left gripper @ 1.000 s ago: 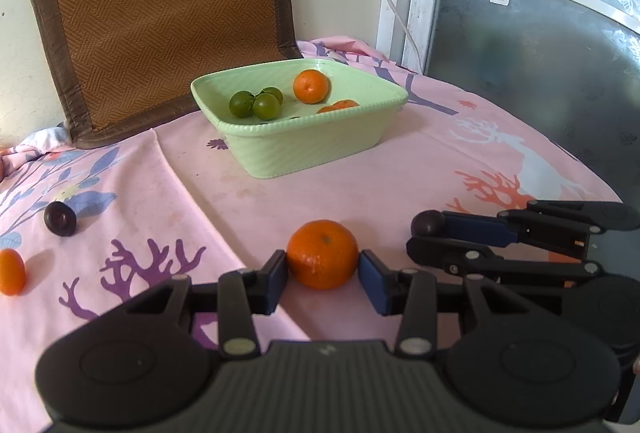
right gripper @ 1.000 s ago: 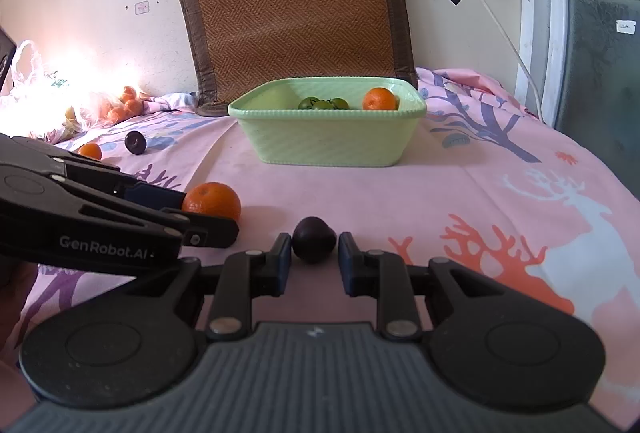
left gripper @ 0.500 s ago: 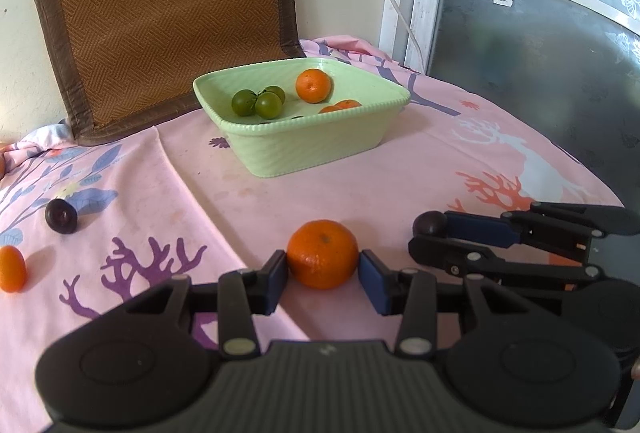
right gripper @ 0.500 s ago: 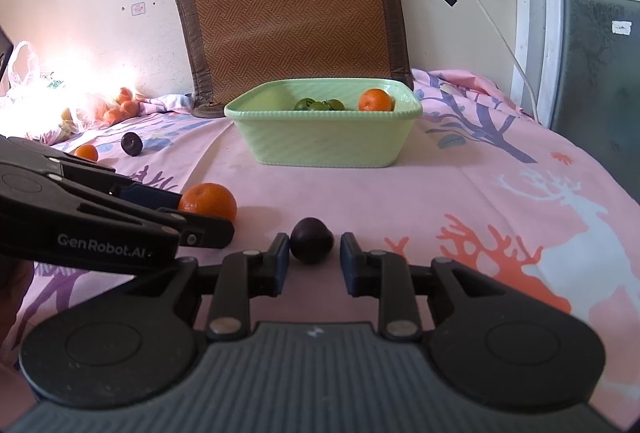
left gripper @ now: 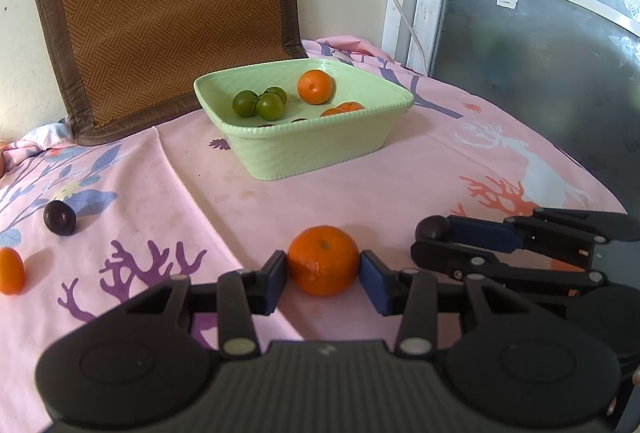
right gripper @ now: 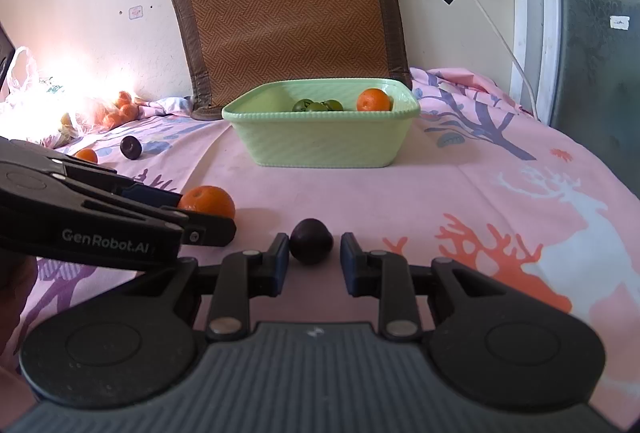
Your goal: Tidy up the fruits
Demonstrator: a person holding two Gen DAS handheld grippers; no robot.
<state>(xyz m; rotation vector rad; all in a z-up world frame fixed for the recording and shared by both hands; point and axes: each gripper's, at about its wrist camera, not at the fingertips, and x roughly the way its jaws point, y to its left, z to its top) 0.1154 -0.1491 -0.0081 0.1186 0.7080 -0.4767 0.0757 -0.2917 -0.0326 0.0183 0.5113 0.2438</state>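
Observation:
An orange (left gripper: pixel 323 259) sits between the fingers of my left gripper (left gripper: pixel 323 273), whose pads touch its two sides just above the pink cloth. A dark plum (right gripper: pixel 311 241) lies between the fingers of my right gripper (right gripper: pixel 311 260); small gaps show on both sides of it. The orange (right gripper: pixel 208 201) and the left gripper (right gripper: pixel 120 217) also show in the right wrist view. A pale green bowl (left gripper: pixel 320 149) further back holds green fruits (left gripper: pixel 260 103) and oranges (left gripper: pixel 315 86). The right gripper (left gripper: pixel 436 233) lies at the right in the left wrist view.
Another plum (left gripper: pixel 59 217) and a small orange fruit (left gripper: pixel 10 275) lie at the left on the cloth. A woven brown mat (left gripper: pixel 168 9) leans on the wall behind the bowl. A bag with more oranges (right gripper: pixel 116 113) sits far left. A glass door (left gripper: pixel 540 53) stands at right.
Both grippers have drawn slightly back and up from the bowl. The right gripper's fingers have opened a little around the plum. The orange stays between the left fingers.

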